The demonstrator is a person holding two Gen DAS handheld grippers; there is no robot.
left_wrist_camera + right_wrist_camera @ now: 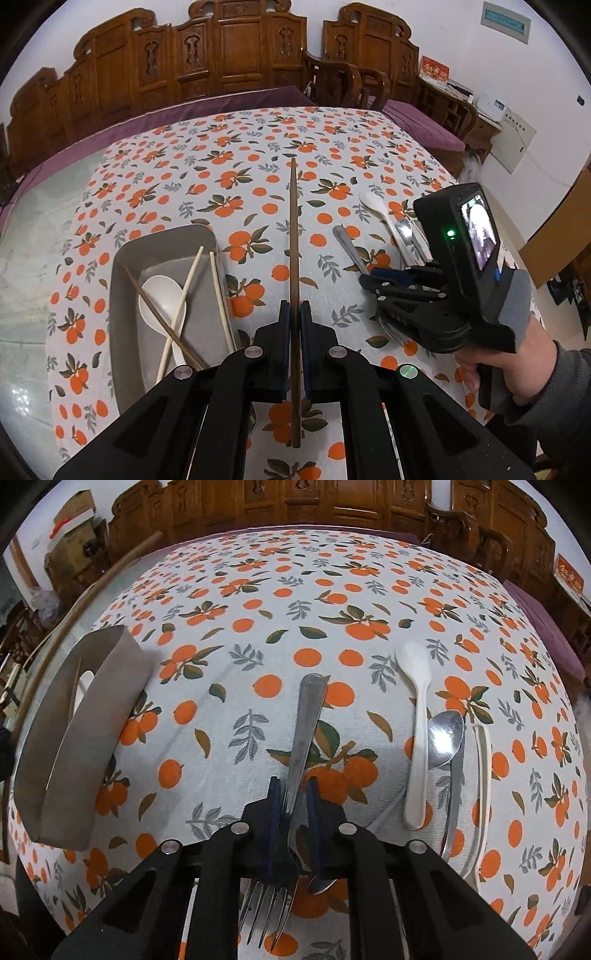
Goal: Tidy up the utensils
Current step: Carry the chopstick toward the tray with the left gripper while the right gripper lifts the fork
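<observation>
Left tongs (294,314) clench a brown chopstick (293,236) above bare cloth beside the grey tray (162,243) (near the tabletop's (258,147) left edge); right tongs (292,790) straddle a fork (301,738), unclenched.

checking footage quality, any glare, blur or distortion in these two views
Left wrist: strong fisheye bends the table edge; sharp focus; chopstick crisp in left gripper. Right wrist: same bulge; glare on metal spoon; soft shadows; fork between right gripper fingers is clear.
</observation>
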